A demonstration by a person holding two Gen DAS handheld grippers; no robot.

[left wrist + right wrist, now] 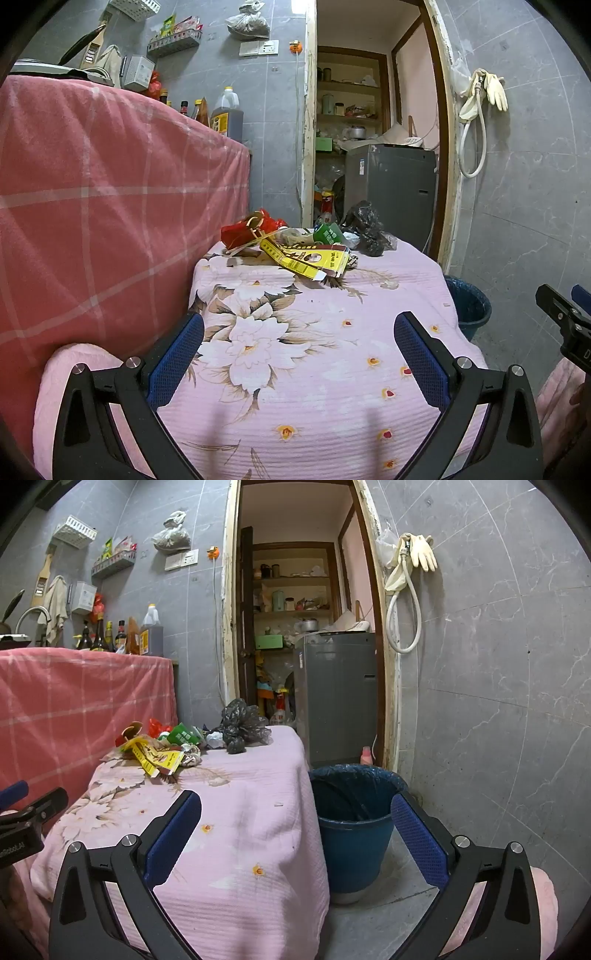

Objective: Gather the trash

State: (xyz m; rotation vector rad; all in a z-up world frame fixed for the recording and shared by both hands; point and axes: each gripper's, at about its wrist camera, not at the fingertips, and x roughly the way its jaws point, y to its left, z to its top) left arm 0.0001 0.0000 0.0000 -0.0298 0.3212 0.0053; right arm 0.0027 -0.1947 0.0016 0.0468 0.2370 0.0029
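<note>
A heap of trash lies at the far end of the pink floral table [314, 362]: a flattened yellow carton [306, 258], a red bag [243, 229], a green cup [330, 233] and a crumpled black plastic bag [367, 229]. The yellow carton [157, 758] and black bag [242, 725] also show in the right wrist view. A blue bin [354, 823] lined with a dark bag stands on the floor right of the table. My left gripper [299, 350] is open and empty over the near table. My right gripper [295, 830] is open and empty near the table's right edge and the bin.
A counter under a pink checked cloth [110, 192] rises left of the table, with bottles [107, 635] on it. A doorway [306, 627] behind holds a grey appliance [336, 694] and shelves. A grey tiled wall [498, 701] with hose and gloves stands right.
</note>
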